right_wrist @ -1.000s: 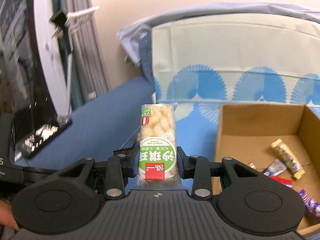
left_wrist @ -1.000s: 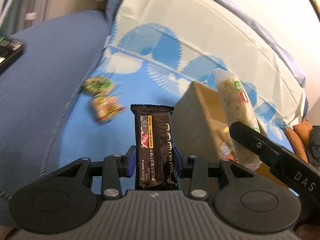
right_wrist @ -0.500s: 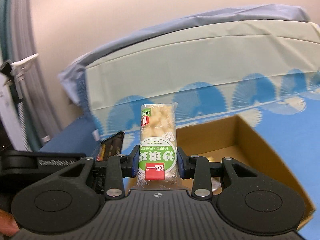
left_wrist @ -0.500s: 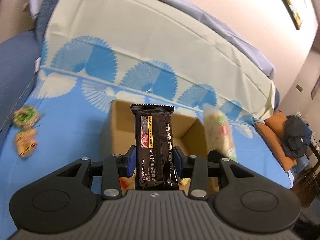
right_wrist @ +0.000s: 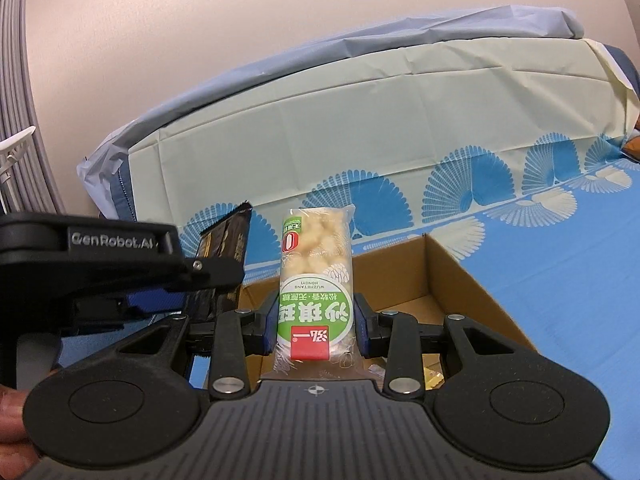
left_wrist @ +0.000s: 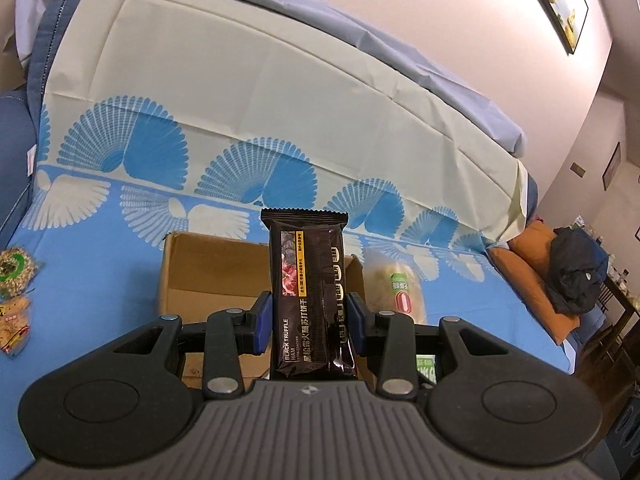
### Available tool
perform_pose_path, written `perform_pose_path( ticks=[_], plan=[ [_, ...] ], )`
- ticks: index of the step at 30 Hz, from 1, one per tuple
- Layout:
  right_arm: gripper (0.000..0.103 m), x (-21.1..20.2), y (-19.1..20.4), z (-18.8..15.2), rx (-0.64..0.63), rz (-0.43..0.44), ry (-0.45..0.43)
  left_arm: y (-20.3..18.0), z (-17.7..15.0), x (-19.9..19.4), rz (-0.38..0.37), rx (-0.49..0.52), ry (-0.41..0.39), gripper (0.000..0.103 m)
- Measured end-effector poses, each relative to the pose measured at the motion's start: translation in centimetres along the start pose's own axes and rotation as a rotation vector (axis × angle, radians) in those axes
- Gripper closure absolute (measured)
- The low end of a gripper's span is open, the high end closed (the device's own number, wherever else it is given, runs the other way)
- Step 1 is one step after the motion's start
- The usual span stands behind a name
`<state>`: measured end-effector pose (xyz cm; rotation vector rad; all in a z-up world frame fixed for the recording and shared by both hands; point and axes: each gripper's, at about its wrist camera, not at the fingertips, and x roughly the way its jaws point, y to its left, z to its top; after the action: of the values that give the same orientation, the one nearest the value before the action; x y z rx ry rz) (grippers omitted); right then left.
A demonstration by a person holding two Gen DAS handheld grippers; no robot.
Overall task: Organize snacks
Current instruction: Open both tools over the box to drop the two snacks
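On the blue cloth point(left_wrist: 100, 248) at the far left lie two snack packs point(left_wrist: 14, 300), well apart from the box point(left_wrist: 208, 264). The left gripper point(left_wrist: 310, 320) pinches a black cracker pack point(left_wrist: 308, 288) upright, above the box. The right gripper point(right_wrist: 316, 326) pinches a green-labelled pastry pack point(right_wrist: 316, 280) upright over the open box point(right_wrist: 460, 280). Some small wrapped snacks point(right_wrist: 432, 376) lie inside the box.
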<state>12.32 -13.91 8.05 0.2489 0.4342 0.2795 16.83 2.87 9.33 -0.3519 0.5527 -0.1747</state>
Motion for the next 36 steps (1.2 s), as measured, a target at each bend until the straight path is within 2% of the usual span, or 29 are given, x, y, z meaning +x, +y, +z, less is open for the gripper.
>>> perform_pose_path(
  ticks=[28,31,32,36],
  plan=[
    [0.065,0.00,0.02,-0.37,-0.018,-0.002,-0.002,-0.23,0.33,0.15,-0.020,0.005,-0.001,0.061],
    [0.063,0.26,0.05,-0.44,-0.023,0.006,0.015,-0.20,0.41,0.22,-0.020,-0.007,0.006,0.060],
    [0.063,0.37,0.11,-0.51,-0.025,0.007,0.021,-0.16,0.45,0.13,-0.019,-0.012,0.001,0.060],
    [0.048,0.43,0.38,-0.62,-0.040,-0.008,0.022,0.08,0.54,-0.41,-0.019,-0.020,-0.010,0.044]
  ],
)
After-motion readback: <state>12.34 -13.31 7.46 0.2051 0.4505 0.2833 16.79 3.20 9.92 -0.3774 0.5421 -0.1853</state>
